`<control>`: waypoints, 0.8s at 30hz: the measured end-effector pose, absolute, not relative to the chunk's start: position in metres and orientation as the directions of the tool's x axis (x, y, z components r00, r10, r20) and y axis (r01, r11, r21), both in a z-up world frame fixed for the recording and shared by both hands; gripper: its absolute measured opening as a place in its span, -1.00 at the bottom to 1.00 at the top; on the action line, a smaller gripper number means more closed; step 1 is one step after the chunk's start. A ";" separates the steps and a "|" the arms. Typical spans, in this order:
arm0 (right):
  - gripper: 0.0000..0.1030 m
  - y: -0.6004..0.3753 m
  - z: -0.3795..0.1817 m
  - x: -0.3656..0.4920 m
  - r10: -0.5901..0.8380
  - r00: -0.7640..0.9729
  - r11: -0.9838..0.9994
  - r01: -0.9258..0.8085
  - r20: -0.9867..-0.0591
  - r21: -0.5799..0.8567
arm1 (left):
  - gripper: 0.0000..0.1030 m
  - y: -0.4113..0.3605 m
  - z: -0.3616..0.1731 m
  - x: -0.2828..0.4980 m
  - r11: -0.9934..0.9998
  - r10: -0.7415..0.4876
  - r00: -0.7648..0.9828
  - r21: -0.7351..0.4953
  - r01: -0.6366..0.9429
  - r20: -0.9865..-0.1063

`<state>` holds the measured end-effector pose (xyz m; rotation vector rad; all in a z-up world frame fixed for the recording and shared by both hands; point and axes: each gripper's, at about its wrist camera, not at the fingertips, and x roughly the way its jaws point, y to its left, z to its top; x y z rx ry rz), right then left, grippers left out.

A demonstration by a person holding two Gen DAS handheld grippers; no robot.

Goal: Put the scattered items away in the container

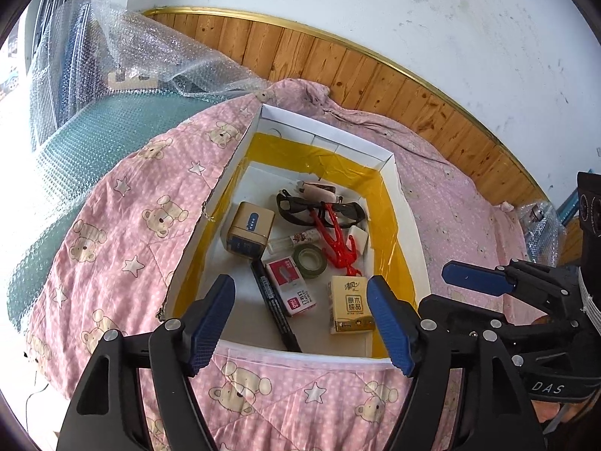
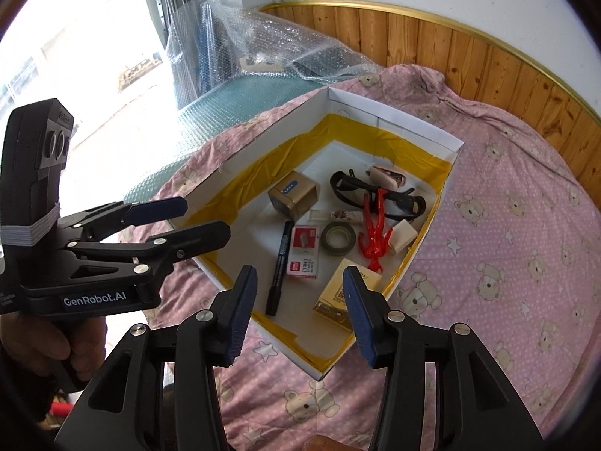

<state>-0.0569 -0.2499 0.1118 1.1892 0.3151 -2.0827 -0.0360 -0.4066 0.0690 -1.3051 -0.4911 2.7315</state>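
White cardboard box [image 1: 387, 158] sits on pink quilt [image 1: 112, 225], holding marker [image 1: 276, 308], tape roll [image 1: 310, 259], glasses [image 1: 296, 210]; left gripper [image 1: 300, 319] spread empty above its near edge. Right wrist view: right gripper [image 2: 300, 312] likewise spread, empty, over the box's near corner.

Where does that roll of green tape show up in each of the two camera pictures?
Left wrist view: the roll of green tape lies mid-box, just left of the red plastic figure.
Right wrist view: the roll of green tape sits mid-box, again left of the figure.
Shared landmark: the black marker.
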 end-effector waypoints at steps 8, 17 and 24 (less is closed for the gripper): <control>-0.02 -0.246 0.112 -0.048 -0.408 -0.276 -0.663 0.745 -0.871 0.074 | 0.52 -0.391 0.078 -0.035 -0.962 0.248 -0.544 -0.271 -0.040 -0.802; -0.02 -0.242 0.107 -0.049 -0.361 -0.224 -0.628 0.776 -0.905 0.058 | 0.52 -0.376 0.082 -0.033 -0.963 0.267 -0.444 -0.224 -0.147 -0.855; -0.02 -0.247 0.107 -0.053 -0.329 -0.195 -0.605 0.795 -0.924 0.048 | 0.52 -0.365 0.087 -0.036 -0.958 0.268 -0.400 -0.199 -0.205 -0.876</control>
